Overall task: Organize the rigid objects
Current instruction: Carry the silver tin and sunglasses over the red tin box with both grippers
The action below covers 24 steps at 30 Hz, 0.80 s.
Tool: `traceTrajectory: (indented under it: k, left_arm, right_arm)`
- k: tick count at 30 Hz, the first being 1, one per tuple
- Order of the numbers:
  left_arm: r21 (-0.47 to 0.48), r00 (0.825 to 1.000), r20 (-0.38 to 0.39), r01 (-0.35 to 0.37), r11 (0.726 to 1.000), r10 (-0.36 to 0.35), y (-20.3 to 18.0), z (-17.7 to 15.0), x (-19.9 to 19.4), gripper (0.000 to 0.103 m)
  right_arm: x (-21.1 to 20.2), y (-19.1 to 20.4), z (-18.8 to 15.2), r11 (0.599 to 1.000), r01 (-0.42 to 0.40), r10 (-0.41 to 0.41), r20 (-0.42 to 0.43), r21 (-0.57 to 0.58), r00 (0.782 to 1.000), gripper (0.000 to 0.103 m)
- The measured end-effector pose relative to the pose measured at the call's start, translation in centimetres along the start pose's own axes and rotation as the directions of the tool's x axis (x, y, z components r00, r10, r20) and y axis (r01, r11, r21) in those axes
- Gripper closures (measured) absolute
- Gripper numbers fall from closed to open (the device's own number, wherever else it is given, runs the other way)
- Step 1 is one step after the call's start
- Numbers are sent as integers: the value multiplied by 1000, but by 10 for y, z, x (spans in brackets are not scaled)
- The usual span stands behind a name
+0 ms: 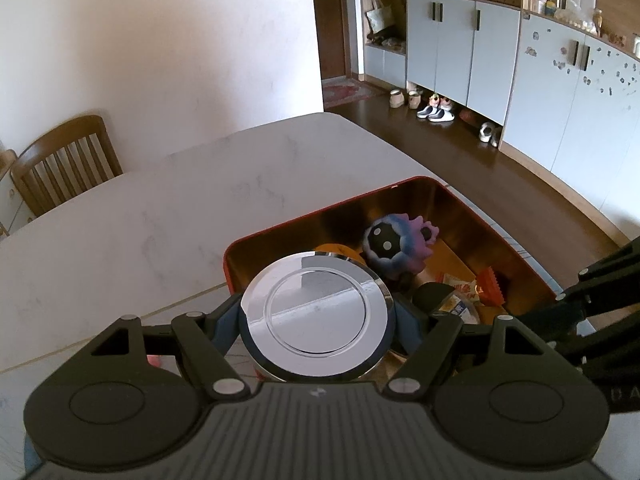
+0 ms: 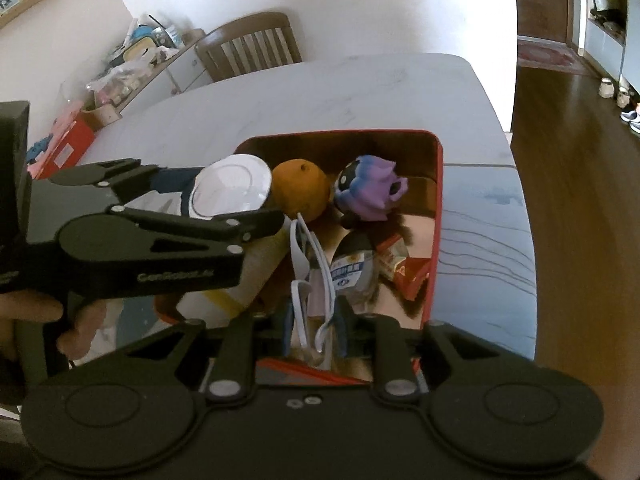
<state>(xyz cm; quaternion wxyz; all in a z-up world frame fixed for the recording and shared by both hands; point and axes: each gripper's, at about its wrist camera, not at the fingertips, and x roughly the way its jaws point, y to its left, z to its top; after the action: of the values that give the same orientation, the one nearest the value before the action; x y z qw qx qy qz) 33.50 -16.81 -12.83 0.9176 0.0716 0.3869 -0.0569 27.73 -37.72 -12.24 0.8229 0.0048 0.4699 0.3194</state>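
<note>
A red box (image 1: 234,256) with a gold lining stands on the white marble table (image 1: 160,208); its wall also shows in the right wrist view (image 2: 438,216). In it lie an orange (image 2: 300,194), a purple-blue toy figure (image 1: 396,242) (image 2: 368,188), snack packets (image 2: 404,266) and a small bottle (image 2: 352,272). My left gripper (image 1: 316,320) is shut on a cup with a shiny chrome lid (image 1: 316,310) (image 2: 230,190) and holds it over the box's near left corner. My right gripper (image 2: 312,326) is shut on white glasses (image 2: 308,276) over the box's near edge.
A wooden chair (image 1: 64,164) stands at the table's far left. A blue-grey mat (image 2: 484,248) lies under the box at the right. Beyond the table's right edge are dark wood floor, shoes (image 1: 436,114) and grey cabinets (image 1: 460,48). A cluttered sideboard (image 2: 132,64) stands at the left.
</note>
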Motion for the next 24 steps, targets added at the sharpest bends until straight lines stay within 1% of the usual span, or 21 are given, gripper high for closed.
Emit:
traceTrajectory:
  k: [2, 8, 12, 17, 19, 24]
  left_arm:
    - [10, 1000, 8, -1, 1000, 1, -1, 0, 1, 26]
    - [30, 1000, 14, -10, 1000, 9, -3, 3, 6, 26]
    - [68, 1000, 13, -19, 997, 18, -10, 6, 7, 26]
    - [79, 1000, 4, -5, 997, 5, -13, 5, 4, 26]
    - [75, 1000, -4, 14, 997, -14, -12, 5, 2, 26]
    - [76, 1000, -7, 30, 997, -30, -13, 1, -3, 26]
  right_arm:
    - [-1, -1, -1, 1000, 0, 0, -1, 1, 1000, 80]
    - [-1, 1, -1, 1000, 20, -20, 8, 10, 1000, 74]
    - [-4, 1, -2, 999, 33, -34, 21, 18, 999, 65]
    - [-9, -2, -5, 999, 43, -44, 36, 26, 998, 61]
    - [-11, 0, -5, 999, 43, -44, 43, 30, 998, 59]
    - [-15, 3, -9, 998, 56, -58, 48, 30, 997, 56]
